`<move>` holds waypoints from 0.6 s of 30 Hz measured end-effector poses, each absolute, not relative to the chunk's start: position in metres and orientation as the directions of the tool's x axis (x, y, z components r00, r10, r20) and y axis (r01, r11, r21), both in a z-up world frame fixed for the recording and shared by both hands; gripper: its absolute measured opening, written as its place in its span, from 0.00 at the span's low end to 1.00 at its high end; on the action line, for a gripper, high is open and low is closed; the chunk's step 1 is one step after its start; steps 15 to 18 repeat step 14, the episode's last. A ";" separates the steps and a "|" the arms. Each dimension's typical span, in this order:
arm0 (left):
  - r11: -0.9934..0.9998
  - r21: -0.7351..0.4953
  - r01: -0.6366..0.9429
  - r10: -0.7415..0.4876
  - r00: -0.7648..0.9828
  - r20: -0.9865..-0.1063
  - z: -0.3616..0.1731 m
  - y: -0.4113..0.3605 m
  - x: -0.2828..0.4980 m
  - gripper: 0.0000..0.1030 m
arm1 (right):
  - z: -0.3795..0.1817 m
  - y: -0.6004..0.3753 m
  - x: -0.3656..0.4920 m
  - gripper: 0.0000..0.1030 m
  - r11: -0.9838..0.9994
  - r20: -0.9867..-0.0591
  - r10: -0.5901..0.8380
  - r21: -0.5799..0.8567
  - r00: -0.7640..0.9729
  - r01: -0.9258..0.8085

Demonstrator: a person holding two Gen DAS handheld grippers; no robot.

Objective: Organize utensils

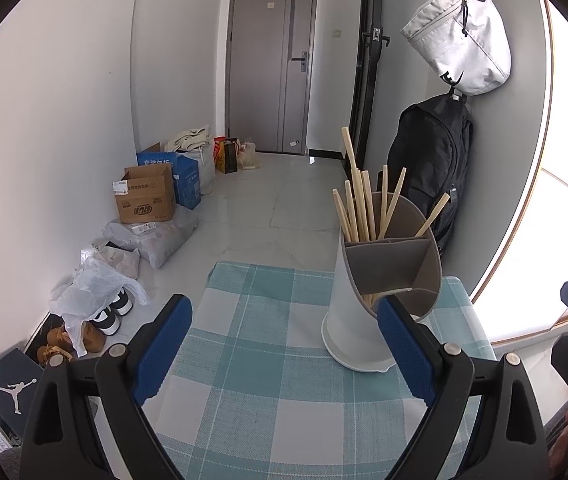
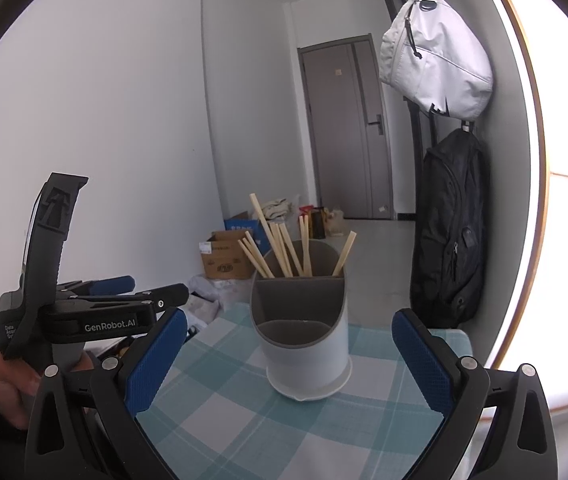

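Right wrist view: utensil holder [image 2: 305, 328] with upright chopsticks [image 2: 284, 248] stands dead ahead of the spread, empty right gripper [image 2: 289, 354]; left gripper [image 1: 284, 348], likewise released, has it ahead-right.

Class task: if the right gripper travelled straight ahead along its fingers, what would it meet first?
Most likely the white utensil holder on the checked tablecloth. It stands between the open fingers of the right gripper, with nothing in front. Depth is uncertain under the fisheye.
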State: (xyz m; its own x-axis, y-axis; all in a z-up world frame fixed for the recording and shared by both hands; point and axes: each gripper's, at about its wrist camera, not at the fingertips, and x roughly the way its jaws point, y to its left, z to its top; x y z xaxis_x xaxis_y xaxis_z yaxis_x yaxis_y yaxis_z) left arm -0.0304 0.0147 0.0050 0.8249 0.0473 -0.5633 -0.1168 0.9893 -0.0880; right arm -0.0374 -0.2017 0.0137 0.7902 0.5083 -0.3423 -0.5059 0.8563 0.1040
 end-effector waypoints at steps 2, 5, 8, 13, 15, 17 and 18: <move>0.988 -0.094 -0.120 0.045 0.821 -0.569 0.004 0.015 -0.029 0.89 | 0.013 -0.202 -0.038 1.00 0.858 -0.344 0.506 0.105 0.791 -0.503; 0.988 -0.097 -0.121 0.043 0.817 -0.575 0.003 0.015 -0.028 0.89 | 0.014 -0.204 -0.039 1.00 0.858 -0.340 0.506 0.106 0.793 -0.502; 0.989 -0.098 -0.108 0.033 0.819 -0.574 0.003 0.014 -0.028 0.89 | 0.013 -0.204 -0.037 1.00 0.860 -0.347 0.503 0.109 0.792 -0.499; 0.993 -0.085 -0.087 0.024 0.825 -0.564 0.003 0.010 -0.030 0.89 | 0.014 -0.203 -0.038 1.00 0.857 -0.339 0.508 0.111 0.792 -0.503; 0.993 -0.082 -0.088 0.027 0.826 -0.563 0.003 0.009 -0.030 0.89 | 0.014 -0.202 -0.038 1.00 0.857 -0.342 0.508 0.109 0.791 -0.503; 0.993 -0.082 -0.088 0.027 0.826 -0.563 0.003 0.009 -0.030 0.89 | 0.014 -0.202 -0.038 1.00 0.857 -0.342 0.508 0.109 0.791 -0.503; 0.993 -0.082 -0.088 0.027 0.826 -0.563 0.003 0.009 -0.030 0.89 | 0.014 -0.202 -0.038 1.00 0.857 -0.342 0.508 0.109 0.791 -0.503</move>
